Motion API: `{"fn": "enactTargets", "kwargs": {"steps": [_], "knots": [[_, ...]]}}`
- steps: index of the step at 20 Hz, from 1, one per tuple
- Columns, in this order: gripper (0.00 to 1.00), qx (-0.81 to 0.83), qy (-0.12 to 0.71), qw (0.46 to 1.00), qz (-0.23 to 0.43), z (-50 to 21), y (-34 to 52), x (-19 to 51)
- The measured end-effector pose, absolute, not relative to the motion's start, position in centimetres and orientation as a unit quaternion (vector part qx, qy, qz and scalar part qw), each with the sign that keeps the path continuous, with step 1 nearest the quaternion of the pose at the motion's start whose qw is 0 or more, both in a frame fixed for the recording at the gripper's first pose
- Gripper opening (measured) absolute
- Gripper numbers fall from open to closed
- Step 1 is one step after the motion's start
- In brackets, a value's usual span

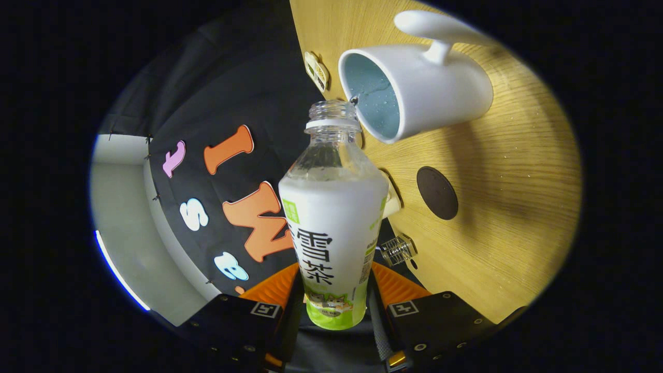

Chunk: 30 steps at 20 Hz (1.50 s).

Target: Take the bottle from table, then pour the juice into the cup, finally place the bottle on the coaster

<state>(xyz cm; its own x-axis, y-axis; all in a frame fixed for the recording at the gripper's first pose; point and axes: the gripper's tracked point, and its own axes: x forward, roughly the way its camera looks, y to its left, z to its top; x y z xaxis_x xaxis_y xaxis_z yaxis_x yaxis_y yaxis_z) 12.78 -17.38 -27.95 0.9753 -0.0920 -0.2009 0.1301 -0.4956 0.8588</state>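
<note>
Gripped between the two fingers of the gripper [332,305], one bottle [334,233] stands nearest the camera, both fingers [284,311] pressing on its lower sides just above its green base. Its long axis runs straight away from the camera along the fingers, and its open, capless mouth points toward the cup beyond. A white and green label wraps the lower body; the clear shoulder and neck above it look empty of colour, with droplets clinging inside.

To the left of the bottle, black cloth [207,129] forms the booth wall, with a pale panel further left of it.

Right of the bottle spreads the wooden surface [507,181], which in this rolled view appears tilted almost on edge. One white cup [414,88] sits on it just beyond the bottle's mouth, its opening facing the bottle and its handle on the far side. The bottle's rim lies just beside the cup's lip; whether the two touch cannot be told. Drops speckle the cup's pale blue inside.

One dark round coaster [437,192] lies on the surface to the right of the bottle's shoulder, nearer the camera than the cup and apart from both. One small clear ribbed object [398,249], perhaps a cap, rests near the surface's edge just right of the bottle's label. One small tag [317,71] sits at the surface's edge beside the cup.
</note>
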Motion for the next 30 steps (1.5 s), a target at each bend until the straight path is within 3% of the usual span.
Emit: {"fn": "enactTargets", "kwargs": {"steps": [30], "knots": [[0.61,0.915,-0.019,0.389,-0.109,-25.9,-18.8,13.7]]}}
